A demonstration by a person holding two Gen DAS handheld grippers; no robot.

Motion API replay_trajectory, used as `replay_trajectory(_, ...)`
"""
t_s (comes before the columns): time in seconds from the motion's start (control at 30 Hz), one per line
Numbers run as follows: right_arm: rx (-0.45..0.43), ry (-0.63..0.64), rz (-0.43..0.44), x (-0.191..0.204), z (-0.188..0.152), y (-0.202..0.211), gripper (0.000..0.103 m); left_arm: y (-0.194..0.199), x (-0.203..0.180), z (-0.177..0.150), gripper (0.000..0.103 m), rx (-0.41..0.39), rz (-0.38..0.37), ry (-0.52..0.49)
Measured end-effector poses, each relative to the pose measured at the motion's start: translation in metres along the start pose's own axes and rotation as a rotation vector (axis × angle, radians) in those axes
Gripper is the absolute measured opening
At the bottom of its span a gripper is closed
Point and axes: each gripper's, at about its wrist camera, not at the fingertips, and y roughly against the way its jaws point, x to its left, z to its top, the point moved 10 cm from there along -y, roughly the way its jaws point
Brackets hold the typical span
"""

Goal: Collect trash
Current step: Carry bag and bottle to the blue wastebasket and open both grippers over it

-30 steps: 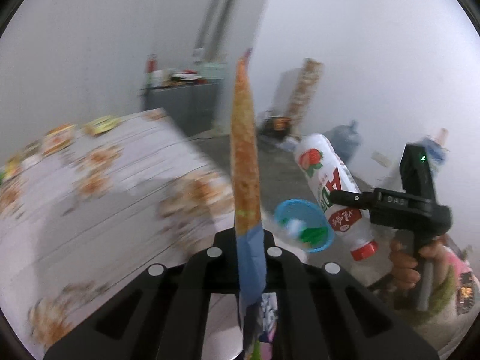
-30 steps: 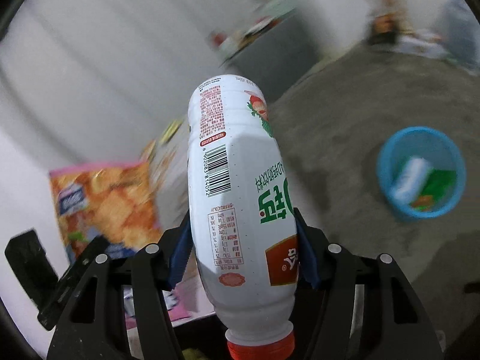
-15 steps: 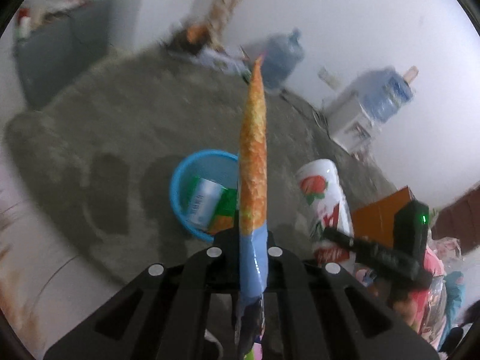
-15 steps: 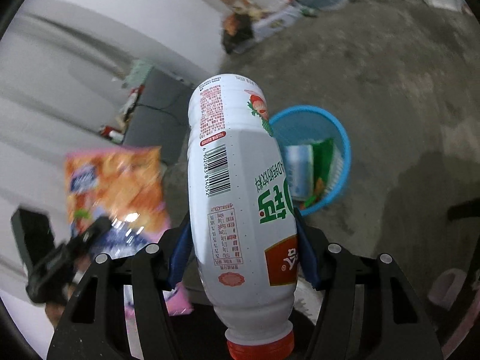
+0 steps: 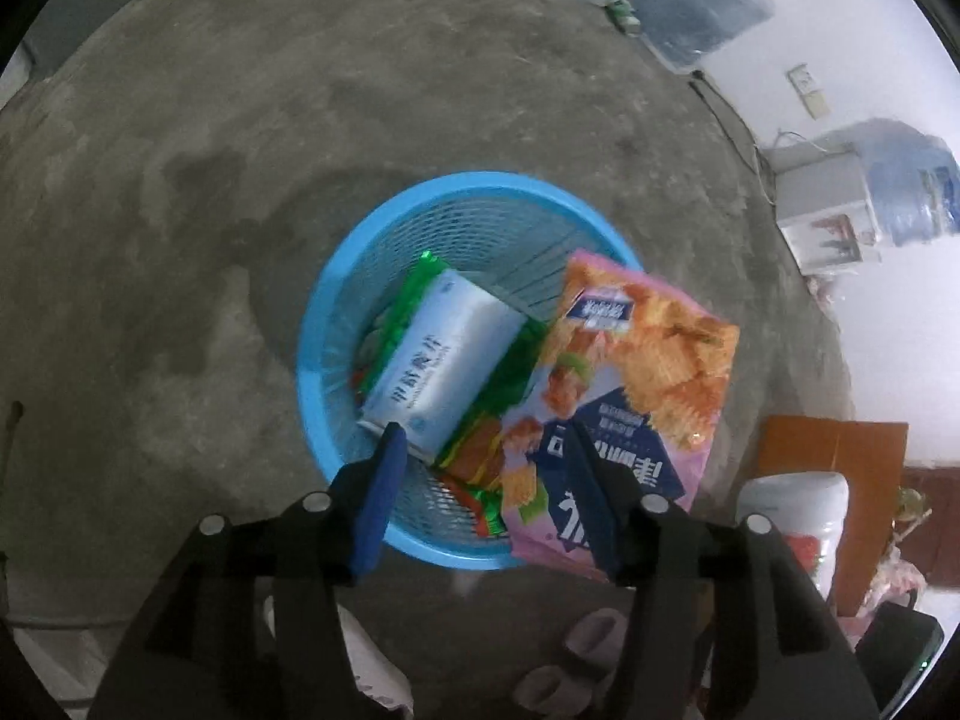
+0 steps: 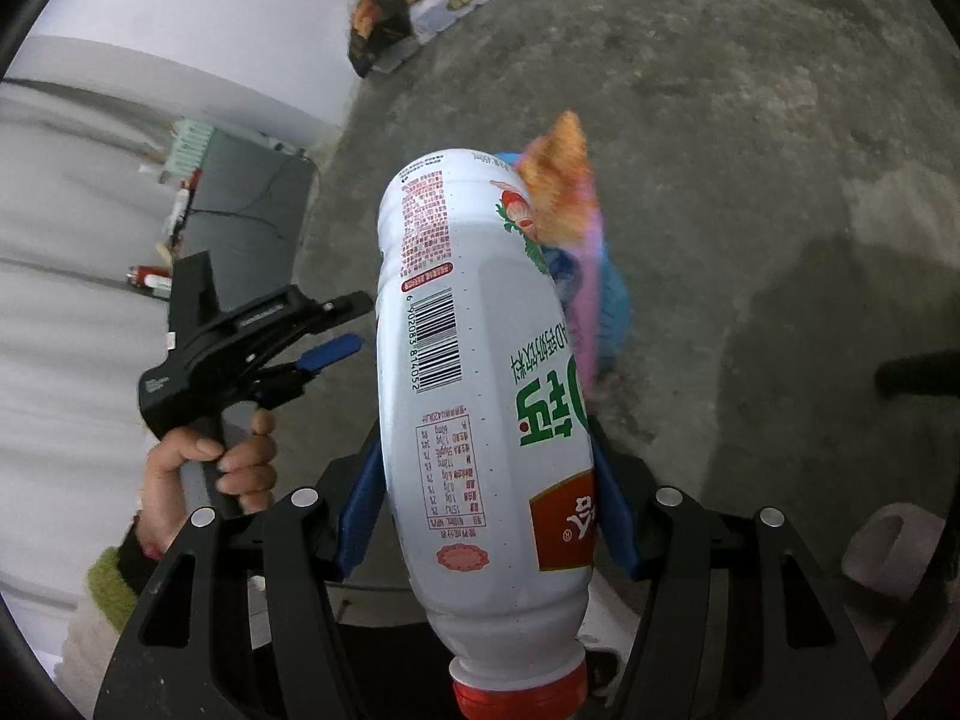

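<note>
Step in hand: deposit of trash into the round blue plastic mesh basket [image 5: 384,240], which stands on the grey concrete floor [image 5: 180,150].

Left gripper [image 5: 480,456]: jaws are spread wide and nothing is clamped between them. The flat orange-and-pink printed snack bag [image 5: 630,384] is seen just beside the right-hand finger, over the basket's right rim; whether it touches that finger or is already falling free cannot be told, as it is blurred in the right wrist view. A white-and-blue carton [image 5: 444,360] and green wrappers [image 5: 414,288] are already lying inside the basket.

Right gripper [image 6: 486,510]: jaws are closed against the sides of the white plastic drink bottle with the red cap [image 6: 474,396], held cap toward the camera, base pointing at the basket.

Left hand [image 6: 204,468] is wrapped around its gripper's handle, held left of the bottle.

Next move, as judged: the bottle is to be carried over the basket's opening and the jaws released.
</note>
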Motion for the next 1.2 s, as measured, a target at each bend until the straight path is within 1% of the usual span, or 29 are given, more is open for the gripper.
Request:
replay_trajectory(0.07, -0.003, -0.020, -0.002, -0.005, 0.004, -0.003, 0.058, 0.010, 0.006, 0.004, 0.052, -0.018, -0.011, 0.003)
replay_trajectory(0.17, -0.024, -0.038, -0.004, -0.006, 0.013, 0.000, 0.058, 0.024, -0.003, 0.002, 0.052, -0.073, 0.001, -0.007)
replay_trajectory(0.23, -0.036, -0.033, 0.008, 0.001, 0.017, 0.002, 0.058, 0.051, -0.002, 0.005, 0.052, -0.118, -0.013, -0.014)
replay_trajectory(0.3, -0.039, -0.006, 0.039, 0.019, 0.022, -0.001, 0.058, 0.074, -0.010, 0.005, 0.053, -0.149, -0.021, -0.027)
replay_trajectory(0.4, -0.046, 0.037, 0.067, 0.043, 0.036, -0.017, 0.060, 0.122, -0.012, 0.002, 0.057, -0.216, -0.038, -0.045)
replay_trajectory(0.43, -0.051, 0.043, 0.068, 0.047, 0.041, -0.021, 0.068, 0.134, -0.015, 0.001, 0.058, -0.232, -0.038, -0.051)
replay_trajectory(0.47, -0.059, 0.058, 0.069, 0.052, 0.048, -0.032, 0.082, 0.149, -0.016, -0.003, 0.058, -0.253, -0.045, -0.062)
replay_trajectory(0.5, -0.065, 0.075, 0.047, 0.052, 0.054, -0.042, 0.087, 0.171, -0.017, -0.011, 0.061, -0.280, -0.056, -0.081)
replay_trajectory(0.53, -0.057, 0.086, -0.021, 0.045, 0.059, -0.058, 0.090, 0.188, -0.017, -0.019, 0.065, -0.302, -0.056, -0.099)
replay_trajectory(0.6, 0.002, 0.087, -0.118, 0.028, 0.057, -0.082, 0.090, 0.221, -0.015, -0.037, 0.069, -0.347, -0.038, -0.127)
replay_trajectory(0.67, 0.029, 0.060, -0.153, 0.016, 0.050, -0.088, 0.083, 0.247, -0.011, -0.056, 0.073, -0.384, -0.020, -0.147)
replay_trajectory(0.73, 0.013, 0.036, -0.118, 0.013, 0.039, -0.075, 0.083, 0.277, -0.006, -0.081, 0.077, -0.430, -0.007, -0.164)
replay_trajectory(0.77, 0.005, 0.035, -0.115, 0.012, 0.035, -0.068, 0.083, 0.287, -0.004, -0.090, 0.078, -0.445, -0.002, -0.166)
replay_trajectory(0.9, -0.042, 0.069, -0.122, 0.013, 0.017, -0.036, 0.083, 0.324, 0.006, -0.137, 0.082, -0.526, 0.033, -0.170)
replay_trajectory(1.0, -0.075, 0.124, -0.143, 0.020, 0.008, -0.015, 0.083, 0.344, 0.012, -0.168, 0.085, -0.588, 0.060, -0.157)
replay_trajectory(1.13, -0.128, 0.231, -0.142, 0.050, -0.002, 0.011, 0.083, 0.363, 0.018, -0.206, 0.090, -0.662, 0.072, -0.107)
replay_trajectory(1.2, -0.173, 0.335, -0.131, 0.088, -0.013, 0.033, 0.084, 0.375, 0.021, -0.227, 0.094, -0.699, 0.083, -0.080)
